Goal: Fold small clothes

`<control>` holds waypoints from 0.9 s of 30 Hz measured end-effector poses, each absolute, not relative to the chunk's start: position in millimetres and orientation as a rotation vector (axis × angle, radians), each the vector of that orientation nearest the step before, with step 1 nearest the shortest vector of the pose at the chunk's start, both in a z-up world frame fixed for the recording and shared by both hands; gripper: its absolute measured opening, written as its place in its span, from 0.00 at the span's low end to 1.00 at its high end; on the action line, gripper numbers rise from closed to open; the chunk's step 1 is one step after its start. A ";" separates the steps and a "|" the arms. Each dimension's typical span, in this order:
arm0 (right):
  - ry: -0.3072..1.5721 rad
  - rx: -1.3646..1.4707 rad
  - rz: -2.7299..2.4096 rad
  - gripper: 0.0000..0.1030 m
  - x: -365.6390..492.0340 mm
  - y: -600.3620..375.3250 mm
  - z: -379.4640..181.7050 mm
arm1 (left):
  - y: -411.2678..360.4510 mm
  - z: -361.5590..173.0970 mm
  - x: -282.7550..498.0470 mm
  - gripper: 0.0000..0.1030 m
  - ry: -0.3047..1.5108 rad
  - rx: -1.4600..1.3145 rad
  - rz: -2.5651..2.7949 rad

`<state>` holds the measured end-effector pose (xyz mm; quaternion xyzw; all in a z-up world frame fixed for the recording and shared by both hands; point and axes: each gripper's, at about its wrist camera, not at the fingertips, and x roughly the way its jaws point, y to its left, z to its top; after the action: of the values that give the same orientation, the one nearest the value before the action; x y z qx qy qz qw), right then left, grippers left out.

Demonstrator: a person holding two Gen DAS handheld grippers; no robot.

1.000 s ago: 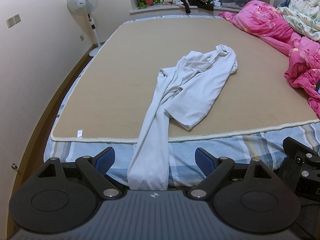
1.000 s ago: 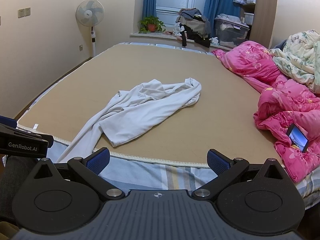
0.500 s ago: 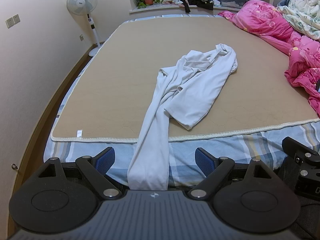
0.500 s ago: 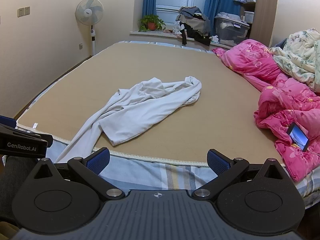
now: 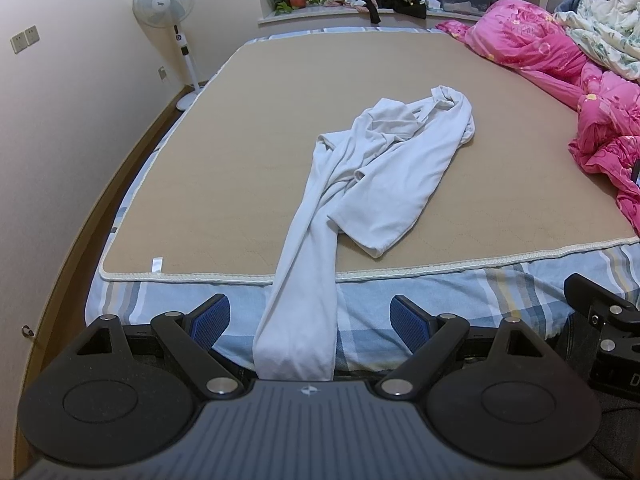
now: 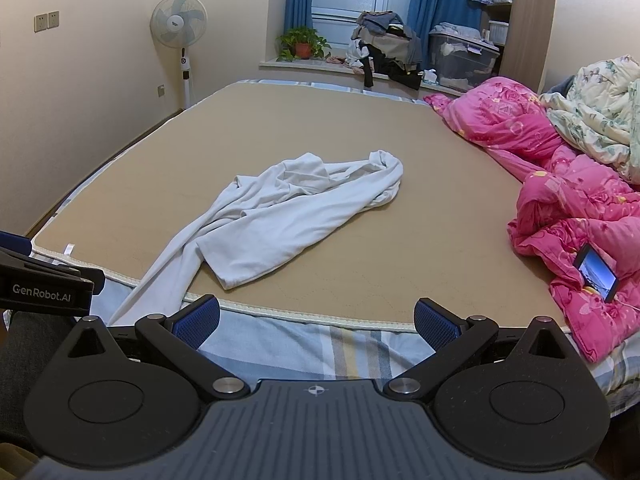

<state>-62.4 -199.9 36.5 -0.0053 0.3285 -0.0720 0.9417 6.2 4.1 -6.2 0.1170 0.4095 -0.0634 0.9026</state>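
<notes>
A crumpled white garment lies on the tan mat of the bed. One long part of it hangs over the near edge onto the striped sheet. My left gripper stands open at the bed's near edge, and the hanging white part lies between its blue pads without touching them. Further right along that edge, my right gripper is open with nothing between its fingers, and the garment lies ahead of it to the left.
A pink quilt and a floral one are piled along the right side. A lit phone rests on the pink quilt. A standing fan stands by the left wall. Clothes and a plant fill the window sill.
</notes>
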 end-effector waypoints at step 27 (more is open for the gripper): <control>0.659 0.038 -0.233 0.99 -38.9 -242.2 35.1 | 6.8 -18.4 67.5 0.88 0.870 0.254 -0.080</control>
<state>-38.9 -242.2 35.1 0.0185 0.3228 -0.1143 0.9394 67.5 6.8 -18.4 0.1229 0.4199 -0.0388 0.8984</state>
